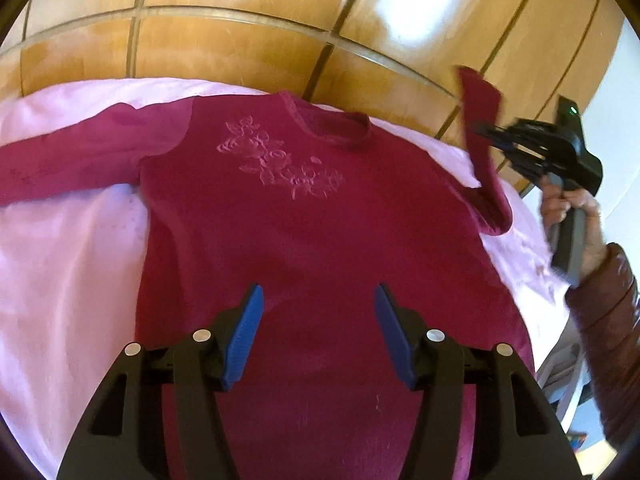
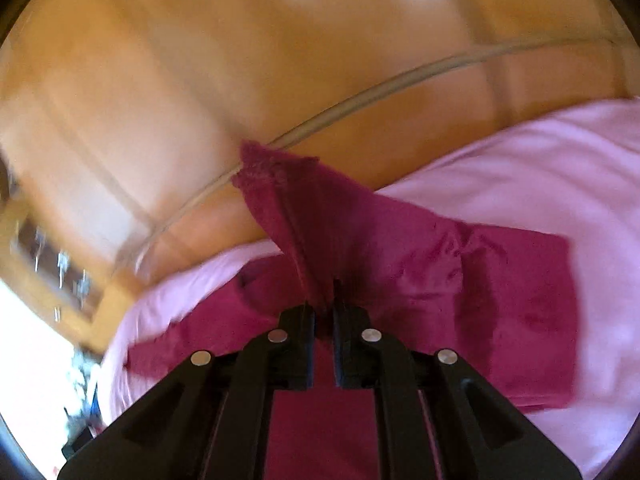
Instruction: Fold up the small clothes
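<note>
One top (image 1: 312,248) is seen, a dark red long-sleeved one with a flower stitched on the chest, spread front up on the pink bed (image 1: 68,264) before a wooden headboard (image 1: 248,44). The folding is judged barely begun: the body lies flat and unfolded, and the left sleeve (image 1: 68,152) is stretched straight out to the side. Only the right sleeve (image 1: 480,136) is raised off the sheet, pinched near its cuff by the right tool (image 1: 486,132), whose jaws are closed on the cloth. The left tool (image 1: 318,320) is held over the lower body with its jaws apart and nothing between them. Both sleeves and the body are left to be folded in. Counted: one top, two sleeves, two tools, one hand (image 1: 576,216) in view.
</note>
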Demonstrator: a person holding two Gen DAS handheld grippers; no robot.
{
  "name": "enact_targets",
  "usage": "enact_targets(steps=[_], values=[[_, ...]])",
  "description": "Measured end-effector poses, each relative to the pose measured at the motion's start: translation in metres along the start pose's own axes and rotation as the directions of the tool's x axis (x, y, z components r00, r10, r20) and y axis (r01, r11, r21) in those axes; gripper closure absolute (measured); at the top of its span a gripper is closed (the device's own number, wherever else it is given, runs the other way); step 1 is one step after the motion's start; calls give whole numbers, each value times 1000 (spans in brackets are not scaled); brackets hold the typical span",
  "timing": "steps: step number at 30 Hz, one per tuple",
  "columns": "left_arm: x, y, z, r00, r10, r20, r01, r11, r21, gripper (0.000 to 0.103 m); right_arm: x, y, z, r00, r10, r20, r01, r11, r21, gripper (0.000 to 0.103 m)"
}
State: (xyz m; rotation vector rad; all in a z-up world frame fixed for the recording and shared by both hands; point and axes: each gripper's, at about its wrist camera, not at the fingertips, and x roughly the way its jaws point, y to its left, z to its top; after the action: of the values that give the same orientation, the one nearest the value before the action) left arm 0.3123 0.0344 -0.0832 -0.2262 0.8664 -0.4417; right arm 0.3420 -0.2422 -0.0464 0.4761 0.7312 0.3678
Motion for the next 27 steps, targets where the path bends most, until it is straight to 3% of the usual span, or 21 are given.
enact_targets(steps=[2,3,5,6,7,11,13,18,22,27], values=[[1,4,5,1000,9,15,-9,1000,-18,44,26,27,-5,999,11,-46,-14,998,-60,96],[1,6,8,1000,16,25,-15,1000,-27,38,37,43,-10,998,14,-67,-20,994,-103,92],[2,10,13,1000,-8,25,9,999,-42,38,46,57,-17,995,34,-92,-47,990,-136,80],[4,12,18,999,-25,21,26,998,-55,38,45,59,-19,995,45,-91,-57,989,-139,62],[5,12,21,999,-31,24,32,998,-60,38,40,61,-22,995,50,-85,-62,988,-141,52],[10,17,38,998,-54,40,58,994,-88,38,14,43,-32,998,33,-55,-40,990,-135,49],[16,19,48,995,-84,44,88,990,-109,39,2,34,-45,999,-9,-47,3,992,-128,36],[49,15,75,992,-123,21,125,982,-139,46,-35,-13,-93,992,-102,-80,94,991,-96,28],[82,3,92,991,-132,-22,128,982,-139,48,-42,-41,-129,983,-132,-124,127,991,-44,26],[124,-14,104,990,-109,-94,97,987,-127,48,-36,-60,-152,987,-121,-105,124,992,24,25]])
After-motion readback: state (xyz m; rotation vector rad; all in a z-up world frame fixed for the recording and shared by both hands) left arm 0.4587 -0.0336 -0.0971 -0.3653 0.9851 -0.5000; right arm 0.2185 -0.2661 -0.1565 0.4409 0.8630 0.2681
